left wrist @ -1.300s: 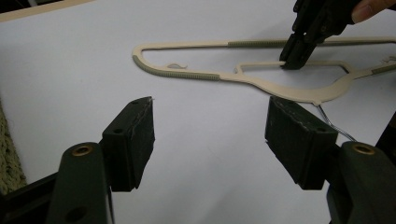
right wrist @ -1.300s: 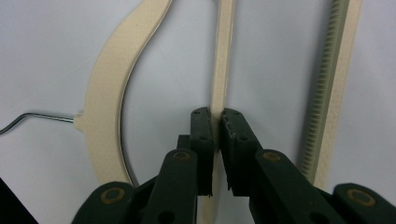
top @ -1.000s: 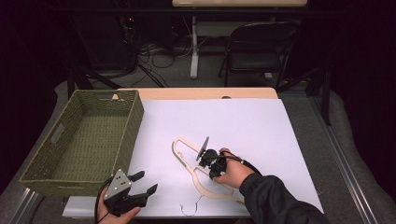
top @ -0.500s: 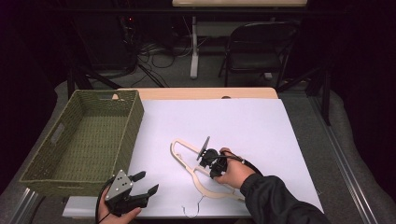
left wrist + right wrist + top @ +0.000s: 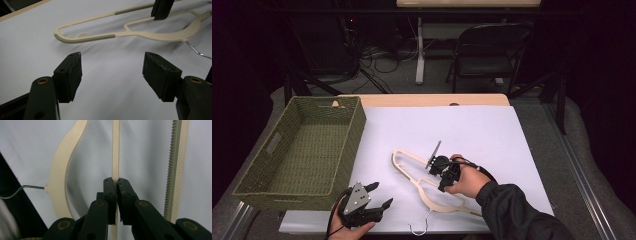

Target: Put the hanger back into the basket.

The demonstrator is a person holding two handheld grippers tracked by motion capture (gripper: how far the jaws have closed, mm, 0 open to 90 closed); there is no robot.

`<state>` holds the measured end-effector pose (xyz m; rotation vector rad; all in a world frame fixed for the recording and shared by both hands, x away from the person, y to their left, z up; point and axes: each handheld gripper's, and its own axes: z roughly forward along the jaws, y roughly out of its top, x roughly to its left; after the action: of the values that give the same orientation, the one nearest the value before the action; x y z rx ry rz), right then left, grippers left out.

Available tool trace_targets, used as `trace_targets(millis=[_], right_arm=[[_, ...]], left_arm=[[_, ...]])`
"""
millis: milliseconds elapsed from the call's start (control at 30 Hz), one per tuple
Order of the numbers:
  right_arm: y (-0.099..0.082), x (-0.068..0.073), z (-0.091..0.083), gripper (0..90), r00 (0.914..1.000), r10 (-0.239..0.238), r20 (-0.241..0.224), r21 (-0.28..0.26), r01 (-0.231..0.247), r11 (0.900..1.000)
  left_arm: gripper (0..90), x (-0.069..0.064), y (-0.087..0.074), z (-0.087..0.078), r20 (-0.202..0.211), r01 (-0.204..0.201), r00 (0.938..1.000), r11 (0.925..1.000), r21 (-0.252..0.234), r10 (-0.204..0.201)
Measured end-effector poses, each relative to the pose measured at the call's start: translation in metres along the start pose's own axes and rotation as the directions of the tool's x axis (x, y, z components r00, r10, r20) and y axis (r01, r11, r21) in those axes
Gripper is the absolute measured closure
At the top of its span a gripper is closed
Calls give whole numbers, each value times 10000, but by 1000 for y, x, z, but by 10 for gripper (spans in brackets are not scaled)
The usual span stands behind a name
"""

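Observation:
A cream plastic hanger [image 5: 435,205] with a metal hook [image 5: 419,230] lies on the white sheet [image 5: 462,130], front centre. My right gripper [image 5: 437,170] is shut on one of its thin inner bars; in the right gripper view the jaws [image 5: 116,186] pinch that bar, with the hanger's curved shoulder [image 5: 61,170] to the left. My left gripper [image 5: 381,195] is open near the table's front edge, left of the hanger and apart from it. Its jaws [image 5: 112,75] hold nothing, and the hanger [image 5: 85,39] lies just beyond them on the sheet.
A green woven basket [image 5: 347,165] with nothing visible inside stands on the table's left side. Bare white sheet stretches behind and to the right of the hanger. A folding chair [image 5: 487,50] and cables are on the floor beyond the table's far edge [image 5: 422,100].
The hanger has shifted slightly to the left with my right gripper shut on it. My left gripper has edged a little to the right, still open.

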<state>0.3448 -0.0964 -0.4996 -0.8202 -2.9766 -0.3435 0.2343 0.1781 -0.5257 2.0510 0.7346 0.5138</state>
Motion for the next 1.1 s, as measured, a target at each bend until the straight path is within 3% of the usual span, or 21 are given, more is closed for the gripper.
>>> trace_targets(millis=[100, 167, 200, 233, 333, 533, 600, 633, 700, 767, 1000, 1100], right_arm=[[1, 1, -6, 860, 9999, -17, -146, 15, 18, 10000], [2, 1, -11, 860, 9995, -122, -289, -253, 114, 9996], [3, 3, -16, 859, 9997, -142, -220, -35, 141, 9999], [4, 4, -18, 859, 9996, -118, -249, -272, 112, 9996], [6, 5, -22, 859, 9986, -287, -436, -338, 272, 9991], [13, 10, -31, 859, 9976, -377, -577, 8, 378, 9993], [15, 12, -31, 859, 9970, -405, -665, -229, 390, 9990], [16, 12, -33, 859, 9971, -386, -661, 95, 393, 9992], [17, 14, -31, 859, 9967, -416, -704, -158, 406, 9990], [18, 14, -32, 859, 9961, -499, -725, 29, 502, 9987], [23, 16, -27, 858, 9946, -615, -838, 155, 630, 9979], [26, 18, -23, 859, 9922, -762, -988, 216, 786, 9967]], left_arm=[[296, -3, 4, 6, -96, -333, 9994, 9994, 126, 334], [275, -4, 7, 10, -133, -580, 9982, 9981, 194, 583], [262, -5, 9, 12, -161, -682, 9975, 9975, 198, 685], [250, -6, 11, 13, -172, -757, 9970, 9970, 187, 760], [222, -10, 16, 19, -325, -1165, 9926, 9930, 174, 1170], [153, -18, 21, 32, -429, -2225, 9734, 9734, 547, 2249], [152, -21, 21, 37, -367, -2498, 9669, 9662, 635, 2524], [152, -22, 21, 38, -334, -2632, 9635, 9627, 634, 2656], [153, -24, 22, 39, -359, -2948, 9542, 9538, 583, 2971], [154, -25, 23, 41, -400, -3164, 9471, 9473, 504, 3185], [222, -27, 25, 45, -256, -3902, 9200, 9201, 346, 3912], [275, -27, 25, 48, -84, -4044, 9143, 9140, 338, 4049]])
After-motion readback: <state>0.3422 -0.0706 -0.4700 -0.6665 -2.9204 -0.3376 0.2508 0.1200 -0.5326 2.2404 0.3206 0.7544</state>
